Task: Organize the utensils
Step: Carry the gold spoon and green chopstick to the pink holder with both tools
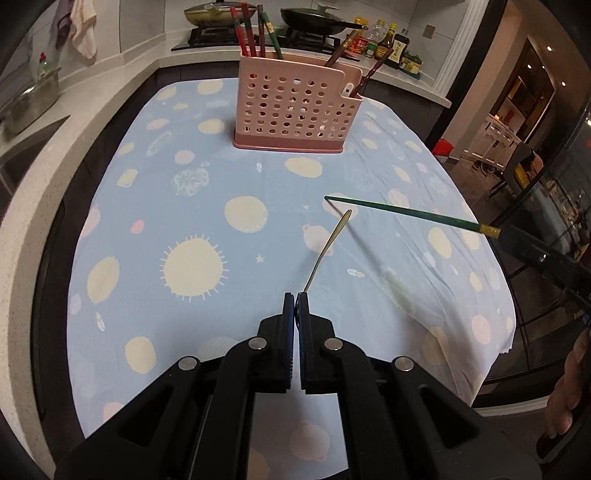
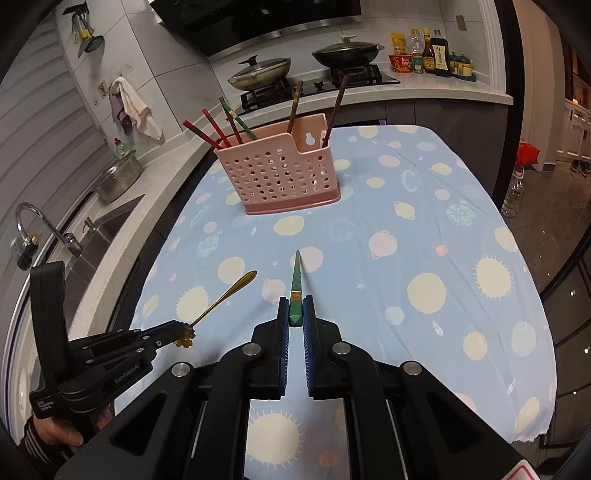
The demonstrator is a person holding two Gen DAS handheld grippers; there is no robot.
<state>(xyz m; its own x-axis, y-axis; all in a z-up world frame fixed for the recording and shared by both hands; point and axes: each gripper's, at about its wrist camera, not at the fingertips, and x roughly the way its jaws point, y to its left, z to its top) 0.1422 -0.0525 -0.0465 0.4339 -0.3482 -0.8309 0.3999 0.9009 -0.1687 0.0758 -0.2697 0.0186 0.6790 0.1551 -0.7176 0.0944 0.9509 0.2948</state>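
Left gripper (image 1: 296, 297), lower centre of the left wrist view: jaws closed on the flower-shaped end of a gold spoon (image 1: 328, 248). Flower end hidden between the pads there; visible only in the right wrist view, lower left, poking out below the left gripper (image 2: 183, 329). Handle slanting up and right, clear of the tablecloth (image 1: 155, 206).

Right gripper (image 2: 295, 312), lower centre of the right wrist view: jaws clamped on the thick end of a green chopstick (image 2: 296, 280), tip pointing toward the upper centre of the frame. In the left wrist view, same chopstick (image 1: 402, 214) entering from the right edge; gripper holding it mostly cut off by the frame there.

Pink perforated holder (image 1: 295, 107), upper centre of both views, standing on the blue planet-print tablecloth. Red, brown and green chopsticks (image 1: 251, 33) upright in its left compartment; two more leaning in the right compartment. Lower ends of all hidden behind the perforated wall.

Part of a hand (image 2: 59, 435), lower left corner of the right wrist view, wrapped round the left gripper's handle; mostly cut off.

Background, upper edge: two lidded pans (image 2: 258, 70) on a hob, bottles (image 2: 432, 51) at upper right, labels too small to read. Sink and tap (image 2: 40, 225) at left, partly cut off.
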